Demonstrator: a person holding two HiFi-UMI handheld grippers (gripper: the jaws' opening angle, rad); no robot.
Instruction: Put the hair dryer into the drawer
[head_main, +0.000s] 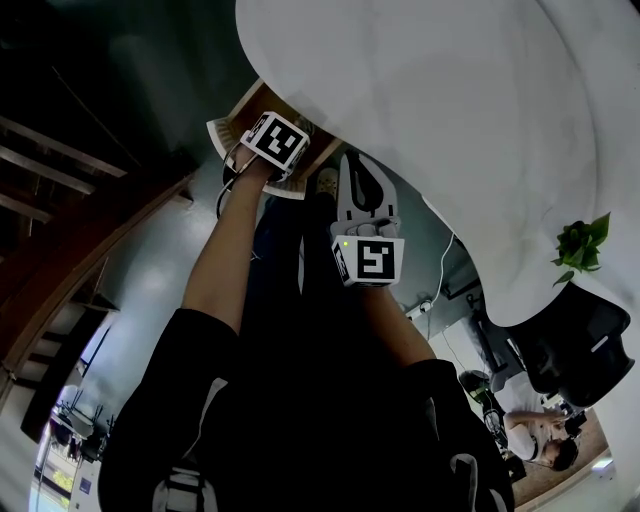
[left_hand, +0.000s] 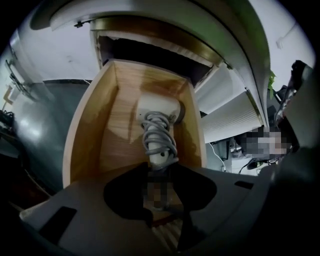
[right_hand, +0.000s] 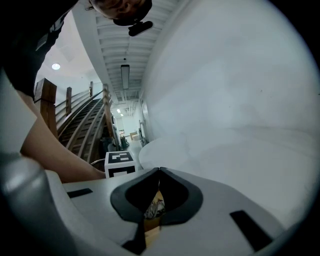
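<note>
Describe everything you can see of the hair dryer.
The hair dryer is off-white plastic with a rounded head and a straight handle, its grey cord wound round the handle. It is lengthwise inside the open wooden drawer, head toward the far end, handle end between the jaws of the left gripper, which appear closed on it. Whether it touches the drawer bottom is unclear.

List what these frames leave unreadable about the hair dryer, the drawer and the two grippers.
Head view: the inside of the drawer and the hair dryer are hidden beneath the left gripper and forearm.
Left gripper view: a mosaic patch covers the hair dryer handle's end between the gripper's pads.
Right gripper view: the right gripper body blocks all but a sliver of drawer and cord.
</note>
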